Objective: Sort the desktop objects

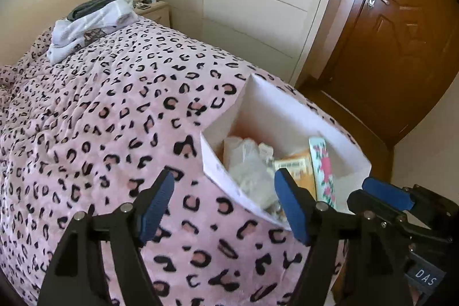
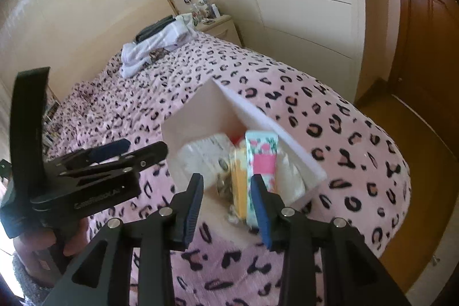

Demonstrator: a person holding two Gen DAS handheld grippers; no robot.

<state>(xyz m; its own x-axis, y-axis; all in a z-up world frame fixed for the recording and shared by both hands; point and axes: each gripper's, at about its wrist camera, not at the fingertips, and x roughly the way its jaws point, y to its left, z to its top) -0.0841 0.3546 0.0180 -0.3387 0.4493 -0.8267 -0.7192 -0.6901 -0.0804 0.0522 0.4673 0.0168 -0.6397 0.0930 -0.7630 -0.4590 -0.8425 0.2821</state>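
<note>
White open-topped cardboard box (image 2: 275, 131) sits on the pink leopard-print bed (image 1: 100, 105), already holding items. Left gripper (image 1: 226, 205) and right gripper (image 2: 228, 205): jaws spread, empty. Advise descending squarely over the floral carton (image 2: 262, 157).

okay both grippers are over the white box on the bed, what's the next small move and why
Probably ease the right gripper forward and down onto the floral packet. Its jaws are open and empty, the packet stands upright in the white box just ahead, and the left gripper, also open, sits off to the side.
</note>
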